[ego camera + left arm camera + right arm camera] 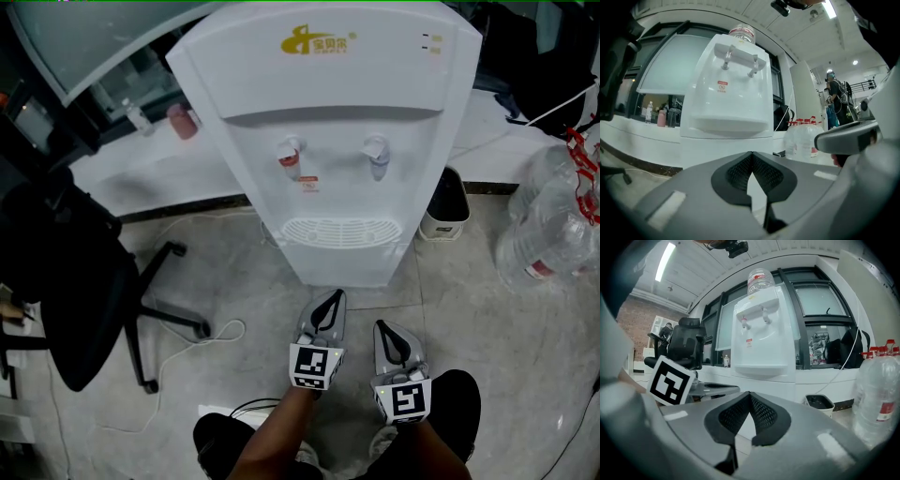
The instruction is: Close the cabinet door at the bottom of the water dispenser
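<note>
Door panel of white plastic (712,149), at the foot of the tall white water dispenser (328,141), lies at twelve o'clock from both tongs, its long axis upright. From where I stand I can't tell whether it is ajar. The grey left tongs (332,300) are nearer, almost at the dispenser's base, pads pressed together on nothing. The grey right tongs (386,330), at their three o'clock and slightly back, are likewise pinched closed, empty. Both point forward, low over the pale tiled floor (487,319).

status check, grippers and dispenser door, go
left gripper and right gripper shut, empty. water dispenser straight ahead, no open cabinet door showing. bin off to its side, not in the way.
</note>
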The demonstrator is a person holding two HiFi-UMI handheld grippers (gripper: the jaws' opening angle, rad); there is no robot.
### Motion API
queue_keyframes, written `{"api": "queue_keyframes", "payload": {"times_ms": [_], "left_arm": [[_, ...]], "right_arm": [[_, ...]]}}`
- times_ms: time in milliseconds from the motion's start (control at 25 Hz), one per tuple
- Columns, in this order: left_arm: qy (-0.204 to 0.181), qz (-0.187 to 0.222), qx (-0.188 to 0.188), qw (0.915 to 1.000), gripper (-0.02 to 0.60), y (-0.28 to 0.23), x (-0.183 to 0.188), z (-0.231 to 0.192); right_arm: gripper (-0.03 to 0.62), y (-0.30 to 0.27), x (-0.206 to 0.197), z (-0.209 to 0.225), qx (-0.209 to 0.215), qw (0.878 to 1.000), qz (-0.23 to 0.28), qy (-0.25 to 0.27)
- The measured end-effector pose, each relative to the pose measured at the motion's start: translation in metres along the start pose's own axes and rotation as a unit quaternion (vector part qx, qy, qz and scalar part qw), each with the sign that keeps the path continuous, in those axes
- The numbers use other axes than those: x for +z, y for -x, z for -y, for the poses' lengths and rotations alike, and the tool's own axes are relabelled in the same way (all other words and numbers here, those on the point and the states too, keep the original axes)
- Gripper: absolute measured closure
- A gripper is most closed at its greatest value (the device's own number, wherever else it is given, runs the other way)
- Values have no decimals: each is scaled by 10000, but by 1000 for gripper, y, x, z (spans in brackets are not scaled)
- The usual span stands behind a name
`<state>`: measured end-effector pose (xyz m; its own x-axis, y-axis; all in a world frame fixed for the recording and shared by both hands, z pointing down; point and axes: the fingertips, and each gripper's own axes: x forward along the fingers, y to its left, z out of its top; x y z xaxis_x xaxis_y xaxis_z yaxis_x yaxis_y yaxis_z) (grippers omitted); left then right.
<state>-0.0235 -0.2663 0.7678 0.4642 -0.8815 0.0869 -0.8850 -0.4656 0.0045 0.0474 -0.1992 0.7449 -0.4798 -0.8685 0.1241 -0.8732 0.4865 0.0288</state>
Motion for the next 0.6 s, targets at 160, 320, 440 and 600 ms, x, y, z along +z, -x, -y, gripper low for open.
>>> {"api": "queue_keyframes", "payload": {"times_ms": [160, 320, 440, 600], "left_arm": [[-192, 156, -49, 9997, 563, 33, 16, 3], [-122, 417, -109, 9990, 563, 63, 39, 8], [-55, 339, -90, 9994, 563, 79, 49, 5], [41, 84, -46, 9999, 563, 94, 75, 2]], "right_arm": [[591, 1, 12, -13, 126, 9998, 121, 41], [591, 8, 26, -25, 197, 9997, 131, 75], [591, 5, 33, -32, 223, 9997, 46, 35], [591, 4, 64, -36, 233, 9997, -77, 41]]}}
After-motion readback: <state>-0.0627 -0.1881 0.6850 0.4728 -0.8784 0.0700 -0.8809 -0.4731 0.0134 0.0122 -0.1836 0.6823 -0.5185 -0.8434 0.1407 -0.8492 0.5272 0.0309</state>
